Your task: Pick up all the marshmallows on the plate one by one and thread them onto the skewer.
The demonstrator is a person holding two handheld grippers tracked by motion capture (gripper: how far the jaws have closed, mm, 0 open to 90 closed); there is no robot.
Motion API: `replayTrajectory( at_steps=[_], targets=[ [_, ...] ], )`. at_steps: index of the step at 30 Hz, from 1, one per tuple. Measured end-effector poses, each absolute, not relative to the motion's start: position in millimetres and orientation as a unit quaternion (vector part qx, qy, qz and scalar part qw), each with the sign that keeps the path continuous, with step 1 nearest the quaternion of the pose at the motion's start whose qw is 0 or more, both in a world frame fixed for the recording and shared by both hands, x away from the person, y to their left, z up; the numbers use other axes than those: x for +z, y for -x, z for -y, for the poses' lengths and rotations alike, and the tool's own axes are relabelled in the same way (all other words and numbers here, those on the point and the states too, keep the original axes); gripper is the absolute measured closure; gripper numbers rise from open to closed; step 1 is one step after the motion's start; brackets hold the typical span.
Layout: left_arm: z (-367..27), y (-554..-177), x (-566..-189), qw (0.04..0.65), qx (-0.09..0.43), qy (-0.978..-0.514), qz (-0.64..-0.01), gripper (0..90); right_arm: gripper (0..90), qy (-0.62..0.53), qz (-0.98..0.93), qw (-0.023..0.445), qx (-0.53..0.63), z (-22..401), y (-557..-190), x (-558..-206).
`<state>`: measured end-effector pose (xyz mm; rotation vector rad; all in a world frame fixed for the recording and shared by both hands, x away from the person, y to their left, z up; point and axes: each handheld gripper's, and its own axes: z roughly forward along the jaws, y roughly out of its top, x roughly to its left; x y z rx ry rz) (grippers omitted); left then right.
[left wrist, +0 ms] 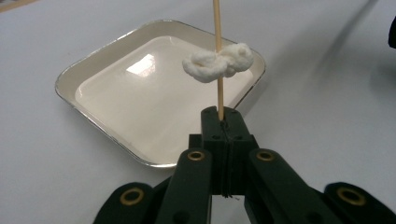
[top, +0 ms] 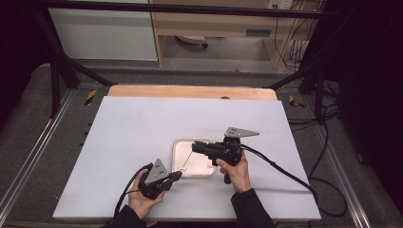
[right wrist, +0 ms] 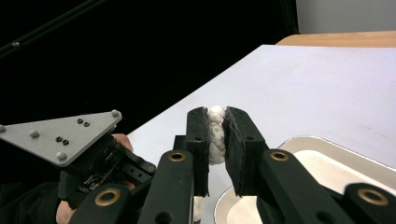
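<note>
One white puffy piece (left wrist: 219,63) skewered on stick (left wrist: 217,56), pinched by left gripper (left wrist: 223,122); right gripper (right wrist: 215,135) clamps another, unthreaded, above tray (top: 178,147).

A thin wooden skewer (left wrist: 218,56) stands straight up out of the closed tips of the left tongs (left wrist: 221,122), clamped at its lower end. Partway up it, a soft white marshmallow-like lump (left wrist: 218,62), twisted and knobbly, is threaded on the stick, above the tips. The right tongs (right wrist: 216,135) squeeze this same white lump (right wrist: 215,133) between their pads, so it bulges out above them.
</note>
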<state>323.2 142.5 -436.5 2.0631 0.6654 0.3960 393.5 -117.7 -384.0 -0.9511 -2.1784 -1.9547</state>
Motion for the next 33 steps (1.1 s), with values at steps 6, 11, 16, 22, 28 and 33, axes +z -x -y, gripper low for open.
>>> replayTrajectory(
  at_steps=[6,11,16,22,28,33],
  targets=[
    [-141.1,-320.5,-435.5,0.458,0.174,-0.830,-0.266,89.2,80.7,0.310,0.704,0.023,-0.638,114.7,-390.4,-387.4],
    [-141.7,-321.2,-435.5,0.455,0.177,-0.831,-0.267,89.3,80.7,0.307,0.706,0.031,-0.637,114.4,-389.1,-387.5],
    [-141.9,-322.1,-435.9,0.445,0.184,-0.834,-0.269,89.3,80.6,0.303,0.714,0.036,-0.630,113.9,-388.5,-388.8],
    [-140.1,-321.8,-436.2,0.443,0.184,-0.836,-0.267,89.3,80.8,0.299,0.718,0.044,-0.627,113.0,-388.1,-390.6],
    [-141.8,-321.8,-435.3,0.443,0.186,-0.835,-0.267,89.3,81.3,0.298,0.722,0.045,-0.623,112.8,-387.3,-391.3],
    [-141.6,-321.4,-434.2,0.443,0.187,-0.837,-0.263,89.3,81.9,0.298,0.724,0.046,-0.620,112.9,-387.5,-391.7]
  ],
)
